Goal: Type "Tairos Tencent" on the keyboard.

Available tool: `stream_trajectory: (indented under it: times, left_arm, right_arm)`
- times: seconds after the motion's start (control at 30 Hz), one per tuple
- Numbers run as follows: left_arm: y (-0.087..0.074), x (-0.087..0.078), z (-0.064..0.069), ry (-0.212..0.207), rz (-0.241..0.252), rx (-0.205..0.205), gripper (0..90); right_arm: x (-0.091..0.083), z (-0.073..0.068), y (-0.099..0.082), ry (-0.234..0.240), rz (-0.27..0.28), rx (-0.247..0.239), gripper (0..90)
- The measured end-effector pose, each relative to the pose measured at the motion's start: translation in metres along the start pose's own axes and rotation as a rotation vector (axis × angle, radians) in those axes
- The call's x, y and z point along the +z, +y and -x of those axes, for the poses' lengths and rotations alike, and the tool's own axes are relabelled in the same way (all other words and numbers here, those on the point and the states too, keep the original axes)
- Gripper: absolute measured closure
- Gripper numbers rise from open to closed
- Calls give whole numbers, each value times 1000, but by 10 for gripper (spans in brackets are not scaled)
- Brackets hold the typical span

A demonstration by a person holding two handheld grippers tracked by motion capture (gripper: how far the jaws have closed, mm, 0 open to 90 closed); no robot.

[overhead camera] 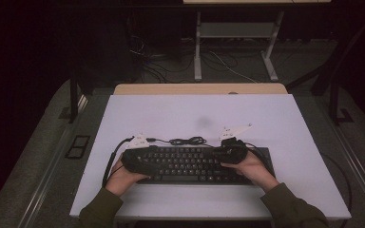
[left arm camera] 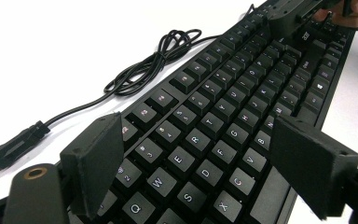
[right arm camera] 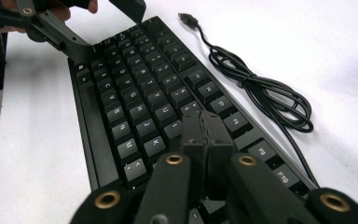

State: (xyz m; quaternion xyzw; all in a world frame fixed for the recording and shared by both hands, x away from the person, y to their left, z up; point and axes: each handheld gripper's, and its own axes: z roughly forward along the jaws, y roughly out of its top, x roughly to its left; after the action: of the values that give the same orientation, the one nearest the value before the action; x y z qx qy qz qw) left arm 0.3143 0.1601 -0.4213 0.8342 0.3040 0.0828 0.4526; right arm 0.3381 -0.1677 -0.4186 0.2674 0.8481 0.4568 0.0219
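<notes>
Black keyboard (overhead camera: pixel 190 164) lies flat on the white surface (overhead camera: pixel 199 114), near the person's edge and roughly centred, long side running left to right. Its cable (overhead camera: pixel 187 140) sits in a loose coil just behind the top row, with the plug end (left arm camera: pixel 9 151) free on the surface — not connected to anything, so the board is probably here to be handled or pressed rather than typed on live.

Left gripper (left arm camera: pixel 200 158): jaws spread wide, one over the number row at the left end of the board, the other near the front edge by the space bar. Keys Q, W, E, S, D, C are between them, and no pad presses on anything. The spread looks suited to straddling the keyboard's depth, though I cannot tell whether a grasp is intended.

Right gripper (right arm camera: pixel 206 133): jaws pressed together with nothing between them, forming a single blunt tip. The tip hangs over the right-centre keys, near K and the row above; contact with a key cannot be confirmed from the right gripper view. Closed jaws make a narrow point — a sensible shape for pushing one key without catching its neighbours.

Both hands (overhead camera: pixel 123 176) rest at the keyboard's ends in the high view, which likely steadies the tools.
</notes>
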Motion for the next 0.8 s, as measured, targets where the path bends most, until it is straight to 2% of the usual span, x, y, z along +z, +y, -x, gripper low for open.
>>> stream_trajectory:
  times: [0.8]
  left_arm:
    - [0, 0, 0, 5, 2, 0, 171]
  right_arm:
    - [22, -4, -3, 16, -69, -16, 890]
